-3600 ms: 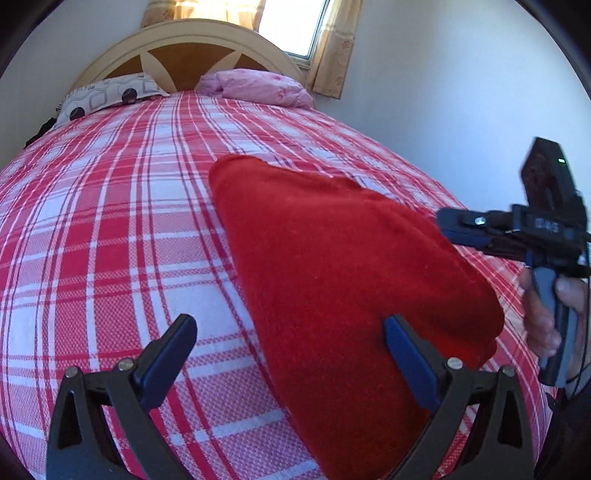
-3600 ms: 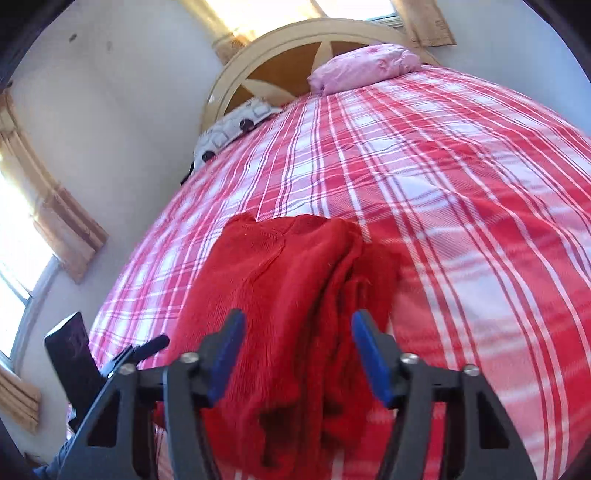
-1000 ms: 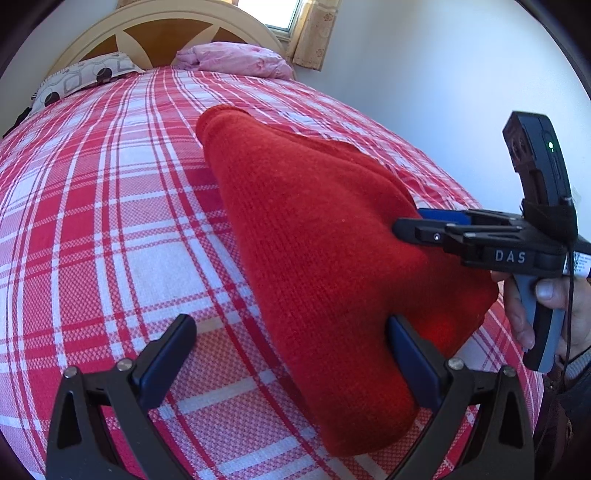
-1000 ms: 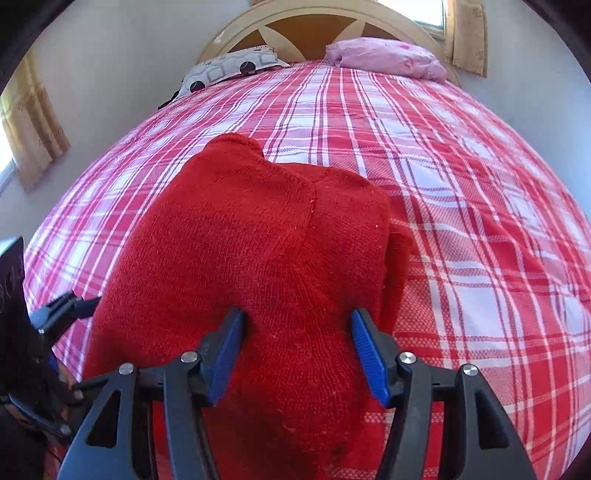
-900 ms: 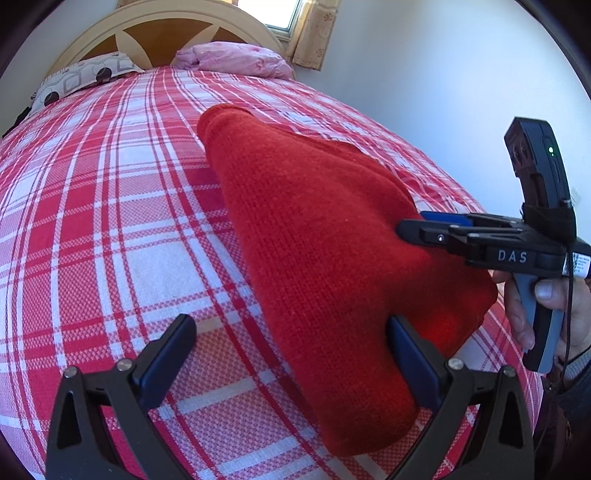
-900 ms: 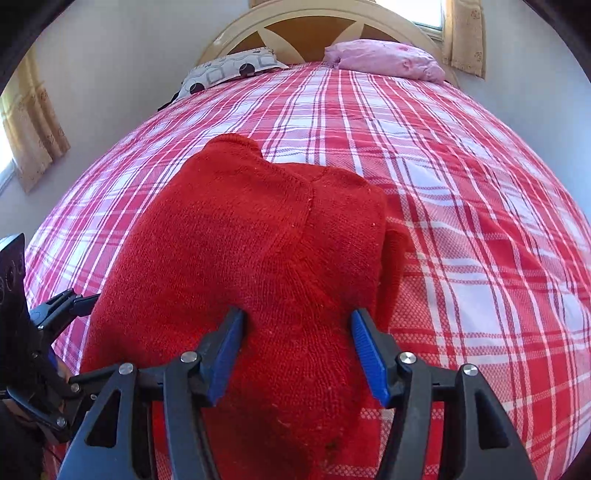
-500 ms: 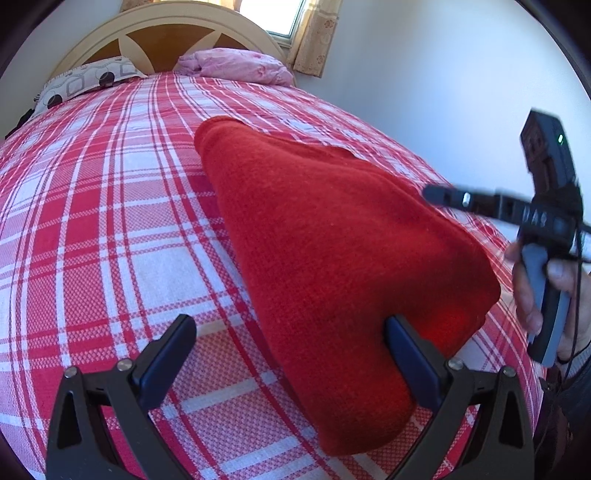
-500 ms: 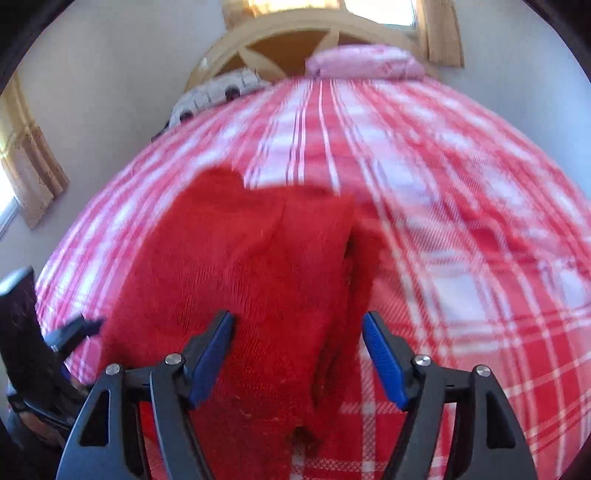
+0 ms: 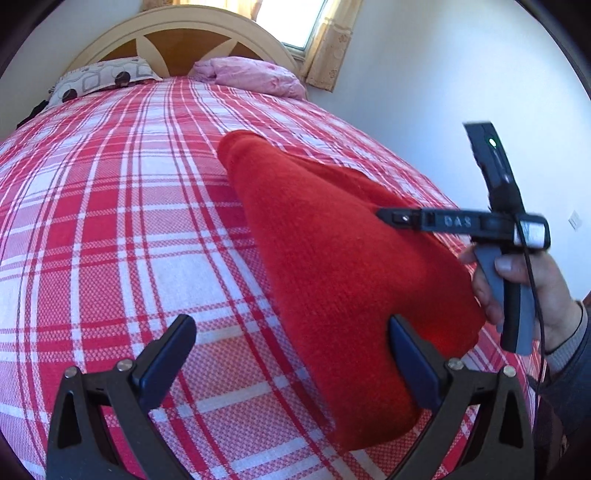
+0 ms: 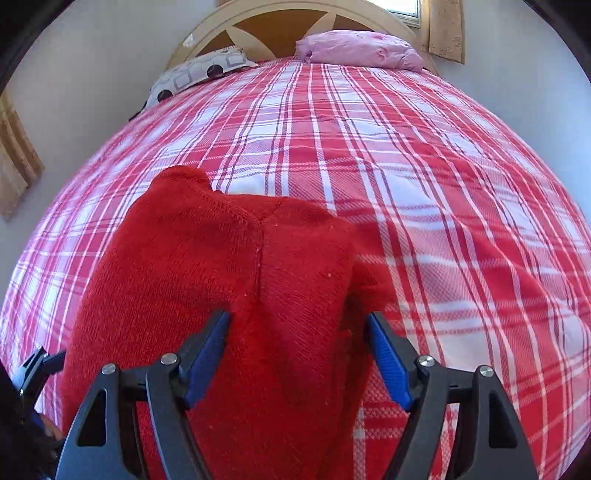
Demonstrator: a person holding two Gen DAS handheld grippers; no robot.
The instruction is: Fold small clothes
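A folded red knit garment [image 9: 332, 266] lies on the red and white plaid bed cover [image 9: 110, 221]. It also shows in the right wrist view [image 10: 221, 280]. My left gripper [image 9: 295, 354] is open, low over the cover, with its right finger against the garment's near end. My right gripper [image 10: 299, 350] is open and hovers over the garment's near end, straddling it. In the left wrist view the right gripper [image 9: 399, 218] reaches in from the right above the garment, held by a hand.
A patterned pillow [image 9: 99, 79] and a pink pillow [image 9: 251, 75] lie at the wooden headboard [image 9: 184, 33]. A white wall [image 9: 443, 92] runs along the bed's right side. A curtained window [image 9: 295, 18] is behind the headboard.
My right gripper lifted away from the garment, then came back down over its near end. The left gripper stayed open and almost still. The garment has not visibly moved.
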